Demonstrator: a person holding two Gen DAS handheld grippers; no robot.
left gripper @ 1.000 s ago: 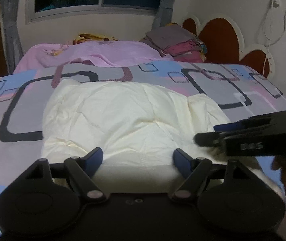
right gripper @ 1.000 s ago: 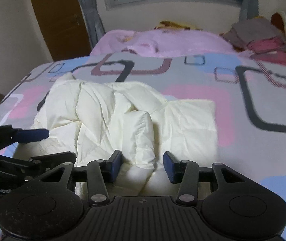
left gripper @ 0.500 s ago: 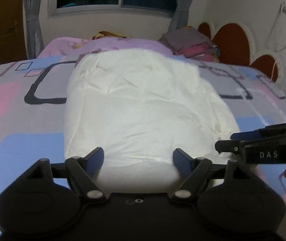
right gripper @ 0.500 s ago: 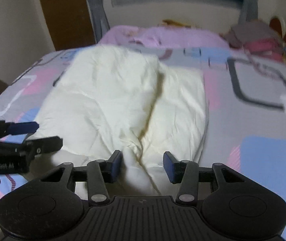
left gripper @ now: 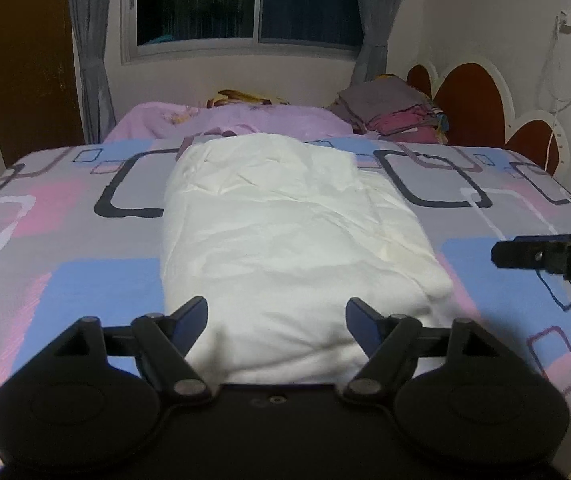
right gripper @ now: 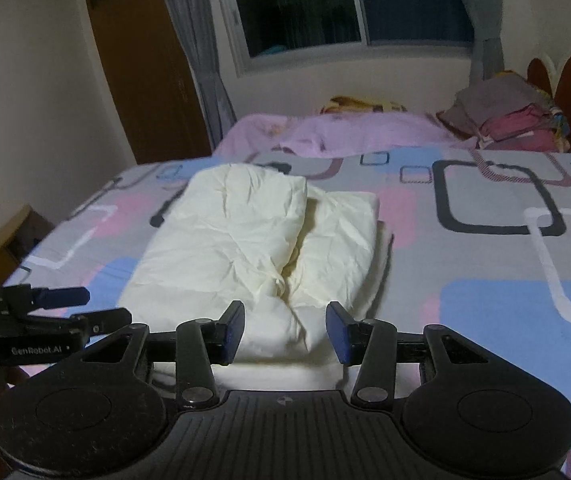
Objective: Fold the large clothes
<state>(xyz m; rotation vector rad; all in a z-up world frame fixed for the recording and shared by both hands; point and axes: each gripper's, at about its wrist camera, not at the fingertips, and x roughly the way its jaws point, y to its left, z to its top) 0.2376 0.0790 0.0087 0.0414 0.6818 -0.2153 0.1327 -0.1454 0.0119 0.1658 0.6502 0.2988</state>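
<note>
A cream padded garment (left gripper: 285, 240) lies folded into a long strip on the patterned bedspread (left gripper: 65, 280); it also shows in the right wrist view (right gripper: 245, 248), with two lengthwise halves meeting at a crease. My left gripper (left gripper: 276, 316) is open and empty, its jaws standing either side of the garment's near end. My right gripper (right gripper: 285, 332) is open and empty over the same near end. The right gripper also shows at the right edge of the left wrist view (left gripper: 545, 256), and the left gripper at the left of the right wrist view (right gripper: 53, 312).
A pink blanket (left gripper: 237, 124) lies across the far end of the bed. A stack of folded clothes (left gripper: 389, 112) sits at the far right by the red headboard (left gripper: 473, 100). A window, curtains and a wooden door (right gripper: 145, 64) stand behind. The bed's left edge (right gripper: 45, 236) drops to the floor.
The garment has gone from a spread, rumpled heap to a narrow folded strip lying flat. Both grippers have drawn back and up from it and stay open.
</note>
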